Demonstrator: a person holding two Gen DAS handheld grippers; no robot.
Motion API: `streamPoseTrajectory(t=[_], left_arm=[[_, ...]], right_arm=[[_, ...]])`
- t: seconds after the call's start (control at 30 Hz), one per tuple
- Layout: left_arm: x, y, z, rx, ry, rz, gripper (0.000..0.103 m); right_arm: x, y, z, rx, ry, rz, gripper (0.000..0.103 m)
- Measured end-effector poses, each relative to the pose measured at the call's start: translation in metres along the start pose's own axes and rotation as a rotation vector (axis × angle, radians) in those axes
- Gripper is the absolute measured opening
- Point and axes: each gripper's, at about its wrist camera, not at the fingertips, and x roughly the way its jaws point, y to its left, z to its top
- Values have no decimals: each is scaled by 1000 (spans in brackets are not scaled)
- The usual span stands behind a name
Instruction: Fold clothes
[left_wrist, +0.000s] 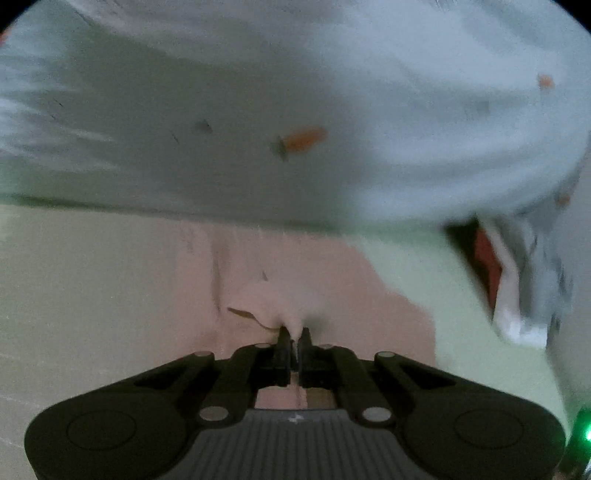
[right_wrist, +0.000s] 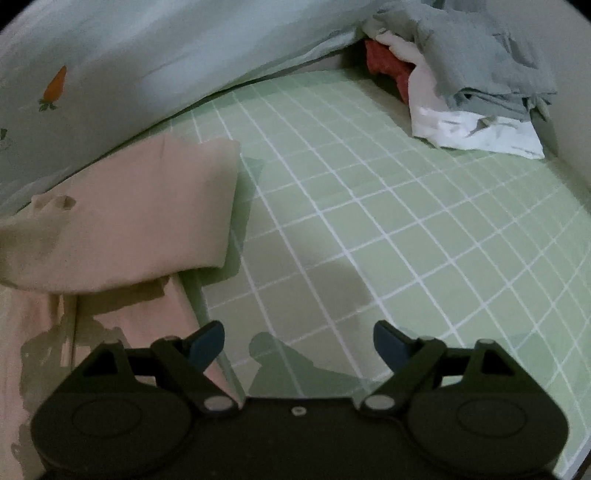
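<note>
1. Two pairs of tongs are at work over a bed covered by a pale green sheet (right_wrist: 369, 221) with a white grid.
2. The left tongs (left_wrist: 294, 334) are clenched on a small pinch of the pink garment (left_wrist: 295, 266), and the cloth bunches up into a peak just above the black fingertips (left_wrist: 283, 338).
3. That view is blurred, so the fabric's edges are hard to make out there.
4. The right tongs (right_wrist: 298, 341) are released, with the blue pads (right_wrist: 207, 341) spread wide and only the checked sheet between them.
5. In the right wrist view the pink garment (right_wrist: 129, 229) lies at the left of the bed, partly folded, with one thick layer doubled over a flatter layer that runs down beside the left pad.
6. A light blue quilt (right_wrist: 129, 62) printed with small orange carrots rises behind the garment.
7. A pile of clothes (right_wrist: 476, 81), grey on top with white and red beneath, sits at the far right corner of the bed, well apart from the pink garment.
</note>
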Motion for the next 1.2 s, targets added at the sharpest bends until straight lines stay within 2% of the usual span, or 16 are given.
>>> streamPoseTrajectory(t=[0.13, 0.23, 0.3, 0.33, 0.37, 0.47, 0.5, 0.67, 0.77, 0.8, 0.9, 0.93, 1.0, 1.07, 1.1, 1.2], left_arm=[[-38, 42, 37, -88, -171, 115, 3], [-59, 100, 51, -246, -286, 345, 4], [-64, 135, 49, -333, -278, 457, 8], [-64, 148, 45, -370, -257, 489, 20], [-64, 153, 39, -387, -232, 501, 36], [-63, 149, 15, -346, -153, 497, 61], [-63, 144, 5, -325, -123, 493, 64], [-62, 108, -48, -309, 23, 418, 69], [-65, 70, -68, -231, 64, 362, 73], [-67, 58, -73, -201, 69, 349, 74], [-78, 21, -86, -106, 66, 298, 76], [-83, 9, -92, -80, 63, 286, 79], [-90, -8, -103, -46, 57, 278, 80], [-98, -19, -114, -19, 48, 286, 80], [-101, -23, -119, -3, 45, 296, 80], [-112, -30, -130, 23, 47, 325, 80]], right_arm=[[0, 10, 5, -28, -11, -3, 88], [-2, 18, 5, -57, -21, 3, 88], [-5, 23, 4, -79, -33, 20, 88], [-7, 26, 3, -92, -37, 29, 88], [-8, 28, 3, -102, -39, 41, 88], [-13, 35, -1, -133, -50, 84, 97], [-14, 38, -4, -146, -53, 96, 102], [-20, 49, -25, -231, -47, 107, 103], [-23, 51, -41, -284, -32, 86, 103], [-24, 52, -46, -305, -14, 69, 98], [-31, 50, -58, -361, 2, 65, 61], [-33, 48, -62, -370, 5, 77, 50], [-37, 44, -69, -371, 8, 116, 38], [-41, 41, -74, -365, 1, 153, 20], [-44, 43, -76, -370, -15, 163, 6], [-55, 51, -81, -406, -71, 193, 3]])
